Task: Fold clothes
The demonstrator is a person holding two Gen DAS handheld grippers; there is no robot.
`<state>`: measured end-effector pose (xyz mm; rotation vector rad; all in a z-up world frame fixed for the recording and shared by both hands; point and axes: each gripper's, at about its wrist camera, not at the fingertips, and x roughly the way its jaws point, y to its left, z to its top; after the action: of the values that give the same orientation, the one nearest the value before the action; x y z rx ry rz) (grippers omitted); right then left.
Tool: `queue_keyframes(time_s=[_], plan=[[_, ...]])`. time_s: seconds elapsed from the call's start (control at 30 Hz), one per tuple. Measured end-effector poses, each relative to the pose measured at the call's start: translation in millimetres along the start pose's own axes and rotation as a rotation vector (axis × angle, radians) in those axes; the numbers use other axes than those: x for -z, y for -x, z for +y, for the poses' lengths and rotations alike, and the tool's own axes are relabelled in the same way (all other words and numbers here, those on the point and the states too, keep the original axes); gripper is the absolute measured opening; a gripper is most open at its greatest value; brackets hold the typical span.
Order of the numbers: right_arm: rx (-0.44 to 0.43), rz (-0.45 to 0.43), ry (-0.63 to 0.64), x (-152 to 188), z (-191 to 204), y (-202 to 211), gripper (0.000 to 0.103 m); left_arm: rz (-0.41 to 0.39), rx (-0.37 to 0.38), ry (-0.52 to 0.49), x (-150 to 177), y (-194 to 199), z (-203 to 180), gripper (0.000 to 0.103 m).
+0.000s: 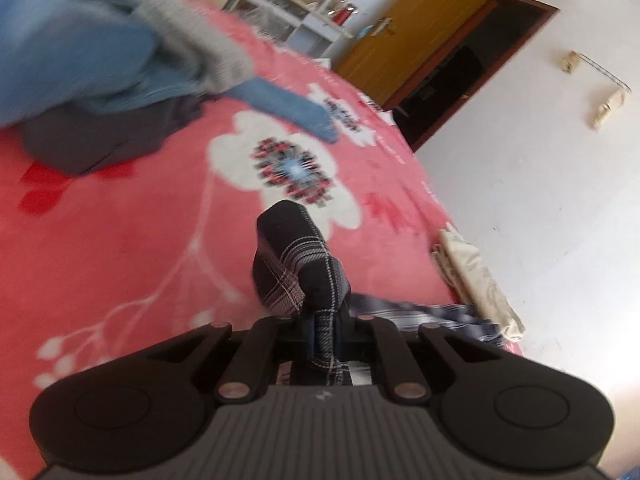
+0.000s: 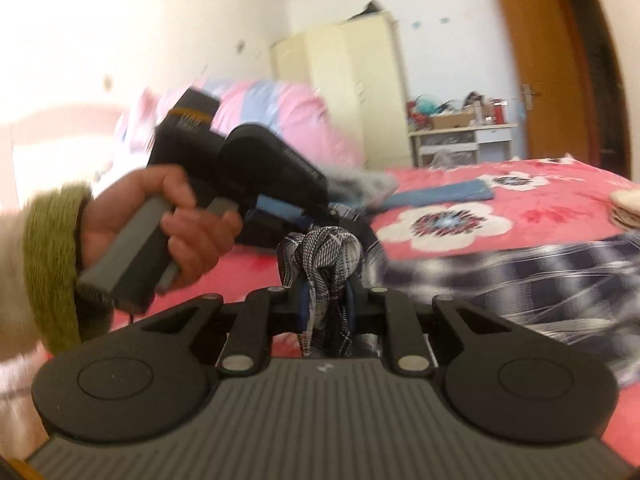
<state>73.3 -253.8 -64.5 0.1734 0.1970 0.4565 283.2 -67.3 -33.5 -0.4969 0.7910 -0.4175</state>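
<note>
A dark plaid garment (image 1: 298,276) bunches up between the fingers of my left gripper (image 1: 325,330), which is shut on it above the red floral bedspread (image 1: 120,240). More of the same plaid cloth (image 1: 432,314) trails off to the right. My right gripper (image 2: 328,312) is shut on another bunch of the plaid garment (image 2: 324,256), and the rest of the plaid fabric (image 2: 520,280) spreads over the bed at right. The left gripper (image 2: 276,208), held by a hand (image 2: 160,216) in a green cuff, is close ahead at left.
A pile of blue, grey and dark clothes (image 1: 100,72) lies at the far left of the bed, with a blue piece (image 2: 440,194) stretched out. Cream folded cloth (image 1: 476,280) sits at the bed's right edge. A shelf (image 1: 296,12), door (image 2: 548,72), wardrobe (image 2: 352,84) and pink bedding (image 2: 288,120) stand beyond.
</note>
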Motion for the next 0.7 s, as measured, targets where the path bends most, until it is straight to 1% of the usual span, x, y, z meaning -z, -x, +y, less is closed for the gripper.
queue_keyframes(time_s=[0.13, 0.3, 0.53, 0.7], plan=[[0.046, -0.09, -0.147, -7.5, -35.5, 22.0, 0.015, -0.015, 0.007, -0.064, -3.1, -9.7, -41.0, 0.009], [0.1, -0.177, -0.296, -9.2, -84.5, 46.6, 0.015, -0.002, 0.024, -0.141, 1.8, -45.4, -95.1, 0.009], [0.185, -0.284, -0.412, -5.2, -149.5, 70.8, 0.015, 0.029, 0.053, -0.225, 12.3, -101.1, -159.3, 0.008], [0.247, -0.355, -0.48, 0.2, -194.3, 87.0, 0.015, 0.054, 0.06, -0.301, 22.0, -142.0, -199.4, 0.008]])
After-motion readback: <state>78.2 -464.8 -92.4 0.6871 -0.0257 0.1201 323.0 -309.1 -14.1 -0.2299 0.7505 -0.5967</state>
